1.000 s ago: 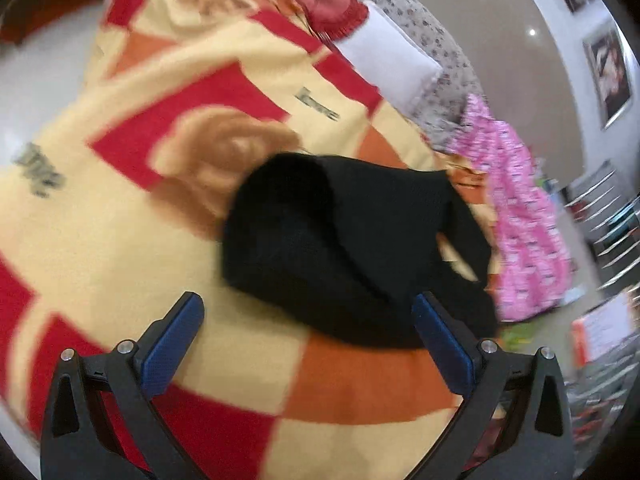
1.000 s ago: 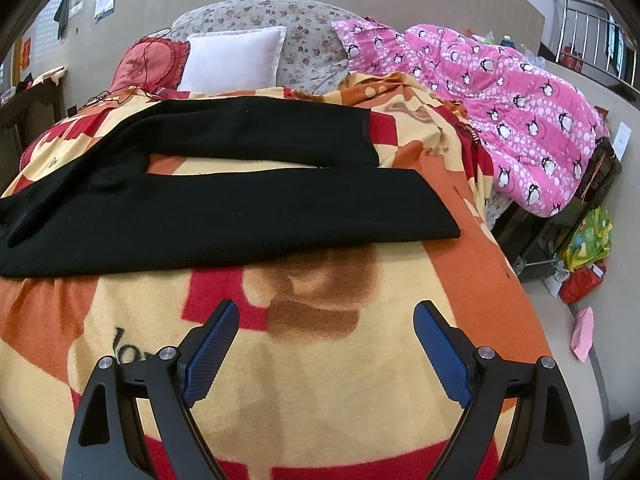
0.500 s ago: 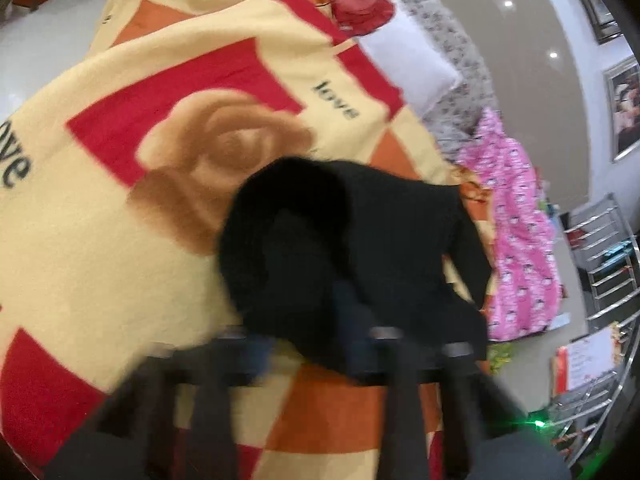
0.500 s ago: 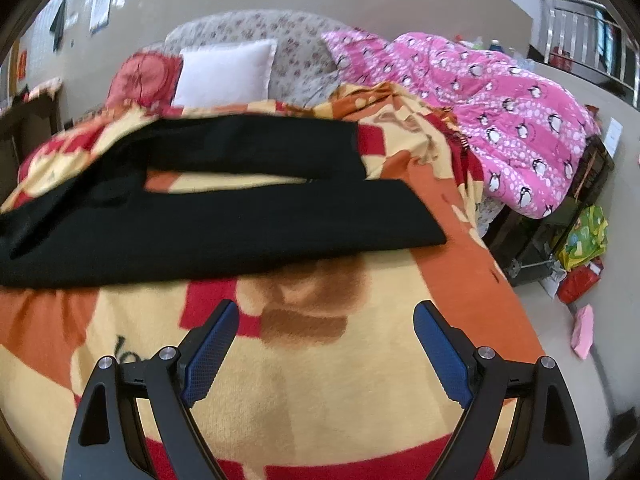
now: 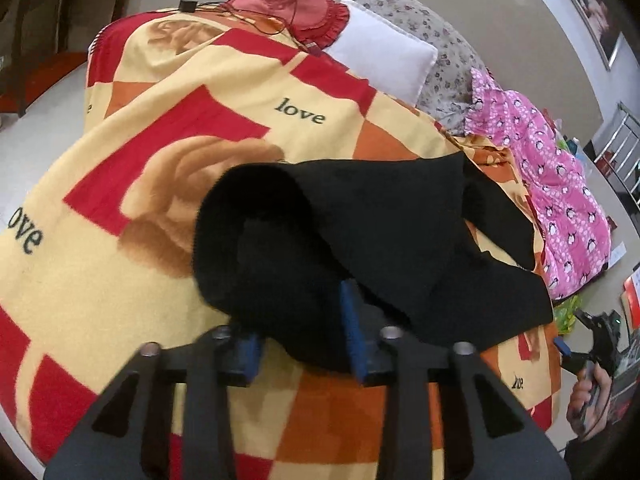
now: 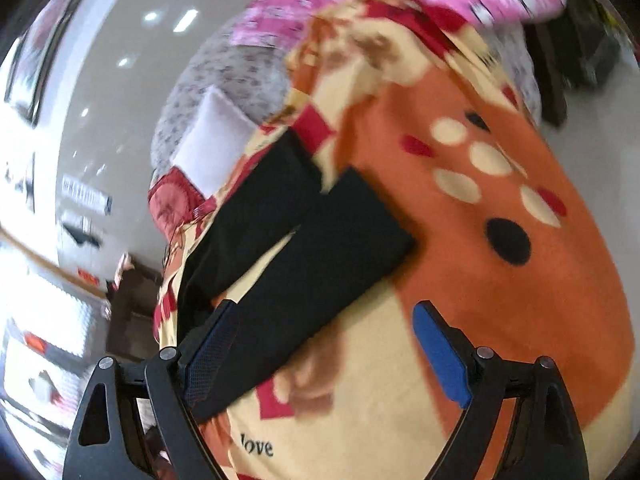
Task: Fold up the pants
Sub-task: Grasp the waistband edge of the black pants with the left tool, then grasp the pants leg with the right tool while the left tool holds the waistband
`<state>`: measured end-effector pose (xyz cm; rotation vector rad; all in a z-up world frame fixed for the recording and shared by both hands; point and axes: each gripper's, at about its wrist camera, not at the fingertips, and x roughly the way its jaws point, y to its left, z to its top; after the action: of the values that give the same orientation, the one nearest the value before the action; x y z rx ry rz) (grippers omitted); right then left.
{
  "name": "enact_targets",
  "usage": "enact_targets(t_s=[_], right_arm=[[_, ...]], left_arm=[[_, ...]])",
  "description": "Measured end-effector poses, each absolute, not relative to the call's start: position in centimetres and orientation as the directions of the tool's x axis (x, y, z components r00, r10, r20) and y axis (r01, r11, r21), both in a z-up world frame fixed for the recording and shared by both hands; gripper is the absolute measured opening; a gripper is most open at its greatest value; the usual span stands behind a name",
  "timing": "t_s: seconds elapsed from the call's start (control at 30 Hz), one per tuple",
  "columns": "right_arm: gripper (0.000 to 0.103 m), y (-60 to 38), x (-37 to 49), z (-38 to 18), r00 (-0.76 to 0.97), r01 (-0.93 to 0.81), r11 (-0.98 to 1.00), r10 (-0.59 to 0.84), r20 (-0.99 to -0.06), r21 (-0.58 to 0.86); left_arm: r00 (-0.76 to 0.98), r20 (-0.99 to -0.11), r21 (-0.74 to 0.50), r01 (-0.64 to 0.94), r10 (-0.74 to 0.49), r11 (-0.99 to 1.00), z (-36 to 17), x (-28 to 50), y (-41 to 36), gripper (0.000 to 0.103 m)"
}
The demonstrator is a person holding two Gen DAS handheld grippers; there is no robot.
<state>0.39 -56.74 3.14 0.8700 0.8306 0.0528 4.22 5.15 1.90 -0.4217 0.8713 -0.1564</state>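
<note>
I've got the left gripper (image 5: 300, 328) low centre, jaws easing apart around the pants (image 5: 360, 240) waist, bunched mid-blanket (image 5: 120, 280) for folding. Right gripper (image 6: 324, 352) gapes empty, narrowing slightly, over the legs.

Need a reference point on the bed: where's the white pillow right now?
The white pillow sits at the bed's far end in the left wrist view, between the red cushion and the grey floral cushion, beyond the black pants.

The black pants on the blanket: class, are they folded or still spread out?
Spread, not folded. The black pants lie on the blanket with both legs apart in a V; only the waist end is bunched up.
</note>
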Motion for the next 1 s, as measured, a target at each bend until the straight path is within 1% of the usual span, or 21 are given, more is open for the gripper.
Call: enact_targets(t_s=[0.03, 0.07, 0.13, 0.17, 0.2, 0.23, 0.27, 0.3, 0.33, 0.37, 0.43, 0.53, 0.7, 0.8, 0.87, 0.93, 0.97, 1.0], right_arm=[[0.079, -57.3, 0.8, 2.4, 0.689, 0.286, 0.648, 0.374, -0.621, 0.706], [0.067, -57.8, 1.1, 1.8, 0.689, 0.287, 0.638, 0.38, -0.617, 0.714], [0.058, -58.3, 1.8, 0.9, 0.69, 0.3, 0.639, 0.367, -0.624, 0.708], [0.05, -58.6, 2.1, 0.5, 0.69, 0.296, 0.639, 0.371, -0.621, 0.71], [0.044, -58.7, 2.7, 0.3, 0.692, 0.297, 0.645, 0.363, -0.625, 0.704], [0.042, -58.6, 3.2, 0.2, 0.694, 0.293, 0.646, 0.364, -0.621, 0.705], [0.036, -58.6, 3.9, 0.0, 0.692, 0.279, 0.645, 0.378, -0.615, 0.711], [0.025, -58.6, 4.5, -0.2, 0.686, 0.273, 0.651, 0.385, -0.618, 0.708], [0.017, -58.4, 5.0, -0.2, 0.68, 0.276, 0.657, 0.383, -0.626, 0.701], [0.004, -58.5, 5.0, -0.4, 0.679, 0.288, 0.656, 0.374, -0.632, 0.698], [0.004, -58.4, 4.1, 0.2, 0.702, 0.265, 0.655, 0.372, -0.607, 0.708], [0.004, -57.7, 1.6, 1.1, 0.684, 0.253, 0.649, 0.405, -0.607, 0.718], [0.004, -54.6, -4.9, 1.4, 0.59, 0.205, 0.648, 0.516, -0.621, 0.734], [0.004, -53.1, -8.1, 0.7, 0.557, 0.193, 0.637, 0.555, -0.618, 0.746], [0.004, -52.5, -9.0, -0.1, 0.542, 0.188, 0.644, 0.562, -0.625, 0.742], [0.008, -52.3, -8.9, -0.3, 0.538, 0.19, 0.696, 0.516, -0.667, 0.692], [0.009, -52.7, -8.7, 0.3, 0.566, 0.215, 0.73, 0.448, -0.692, 0.648], [0.01, -53.1, -8.5, 1.2, 0.592, 0.229, 0.774, 0.371, -0.716, 0.59]], left_arm=[[0.647, -0.704, -0.414, -0.038, -0.293, 0.91, 2.0, 4.1, 5.0, 0.034], [0.659, -0.695, -0.411, -0.037, -0.287, 0.911, 2.1, 4.0, 4.9, 0.034], [0.674, -0.681, -0.414, -0.035, -0.284, 0.91, 2.3, 3.8, 4.8, 0.034], [0.679, -0.678, -0.415, -0.038, -0.281, 0.909, 2.3, 3.7, 4.8, 0.034], [0.689, -0.677, -0.403, -0.053, -0.259, 0.913, 2.3, 3.6, 5.0, 0.014], [0.694, -0.676, -0.398, -0.06, -0.248, 0.916, 2.4, 3.5, 5.0, 0.008], [0.699, -0.668, -0.409, -0.059, -0.255, 0.911, 2.4, 3.4, 5.2, 0.008], [0.704, -0.661, -0.421, -0.062, -0.259, 0.905, 2.4, 3.2, 5.3, 0.006], [0.714, -0.651, -0.431, -0.067, -0.259, 0.9, 2.6, 2.8, 5.6, 0.003], [0.723, -0.639, -0.443, -0.066, -0.264, 0.894, 2.8, 2.3, 5.9, 0.003], [0.743, -0.61, -0.476, -0.066, -0.276, 0.877, 3.4, 0.9, 7.2, 0.003], [0.762, -0.595, -0.482, -0.087, -0.253, 0.872, 4.1, -1.5, 9.7, 0.003], [0.753, -0.614, -0.496, -0.135, -0.236, 0.858, 4.2, -5.6, 14.4, 0.003], [0.756, -0.624, -0.479, -0.167, -0.2, 0.862, 4.1, -7.2, 15.9, 0.003], [0.748, -0.64, -0.446, -0.173, -0.177, 0.878, 3.5, -6.9, 15.6, 0.003], [0.722, -0.675, -0.421, -0.208, -0.152, 0.883, 2.4, -6.0, 15.6, 0.005], [0.717, -0.686, -0.398, -0.222, -0.128, 0.89, 2.1, -5.7, 15.6, 0.008], [0.72, -0.687, -0.371, -0.236, -0.095, 0.898, 2.0, -5.6, 15.6, 0.014]])
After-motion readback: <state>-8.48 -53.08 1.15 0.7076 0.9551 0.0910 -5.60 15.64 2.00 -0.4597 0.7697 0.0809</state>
